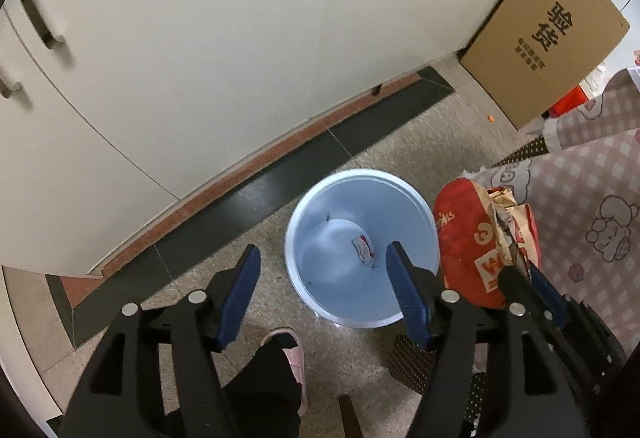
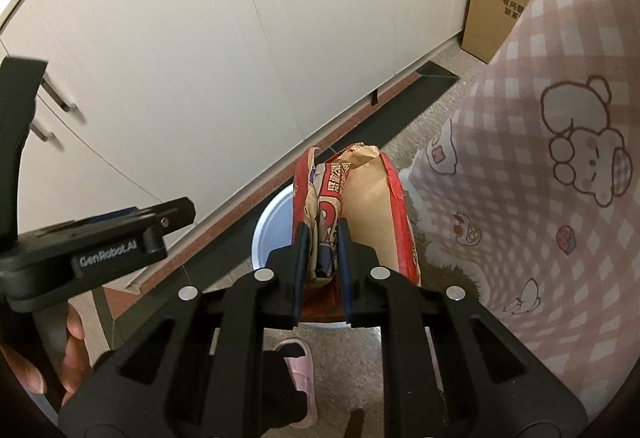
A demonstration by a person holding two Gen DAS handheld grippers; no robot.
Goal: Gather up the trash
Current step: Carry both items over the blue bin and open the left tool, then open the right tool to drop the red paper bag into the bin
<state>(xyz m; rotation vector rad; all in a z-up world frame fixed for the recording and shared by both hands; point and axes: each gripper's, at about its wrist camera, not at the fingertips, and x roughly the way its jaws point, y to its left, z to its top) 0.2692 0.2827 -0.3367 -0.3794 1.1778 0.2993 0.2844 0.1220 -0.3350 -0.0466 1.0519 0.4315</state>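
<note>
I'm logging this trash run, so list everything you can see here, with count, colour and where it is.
bin: one, pale blue, on the floor below both grippers
small wrapper: one, red and white, at the bottom of the bin
paper bag: one, red and brown, crumpled, over the bin's rim
cabinets: white doors with metal handles, behind the bin
cardboard box: one, brown with black print, on the floor beside the cabinets
tablecloth: one, pink check with cartoon animals, hanging to the right of the bin
slipper: one, pink, near the bin
left gripper: black with blue pads, open, empty, above the bin
right gripper: black with blue pads, shut on the paper bag
hand: one, on the left gripper's handle
</note>
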